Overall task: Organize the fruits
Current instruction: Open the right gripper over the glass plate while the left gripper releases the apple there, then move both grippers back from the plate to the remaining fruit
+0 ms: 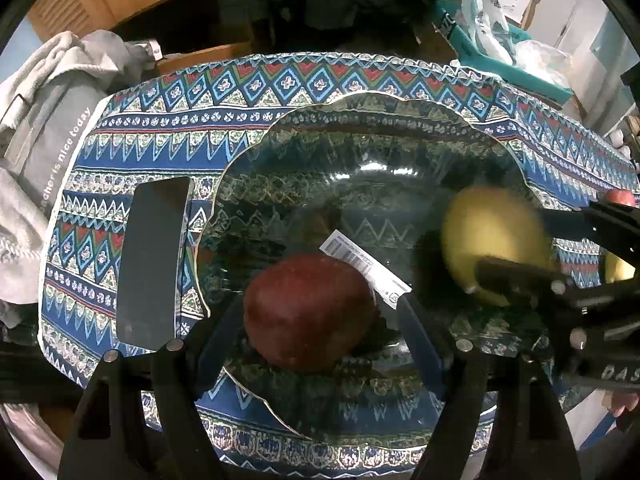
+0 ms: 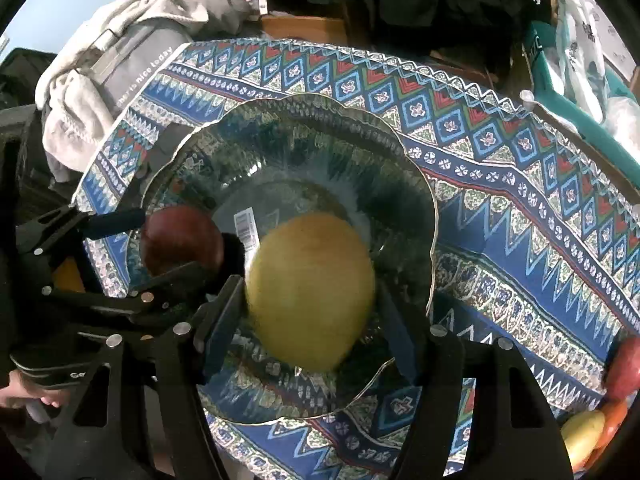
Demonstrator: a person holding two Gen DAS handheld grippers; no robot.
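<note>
Tabletop (image 1: 132, 152), draped in a blue patterned cloth: it fills the ground ahead of both my grippers. Glass bowl (image 1: 360, 152), clear, scalloped rim, barcode sticker (image 1: 362, 266) on its floor: directly under and ahead of both grippers. Grey folded garment (image 1: 48, 140) with white lettering: far left of my left gripper, off the cloth edge. Yellow apple (image 2: 310, 292): between the fingers of my right gripper (image 2: 310, 312), inside the bowl; the fingers flank it closely, but I cannot tell whether they press it or whether it rests on the glass. Red apple (image 1: 310, 314): inside the bowl, between the fingers of my left gripper (image 1: 316, 320), which stand spread with a visible gap on the right side; from the right wrist view it sits just left of the yellow apple. Loose fruit pile (image 2: 600, 412), red, orange and yellow pieces: on the cloth at the far right of my right gripper, well apart from the bowl.
</note>
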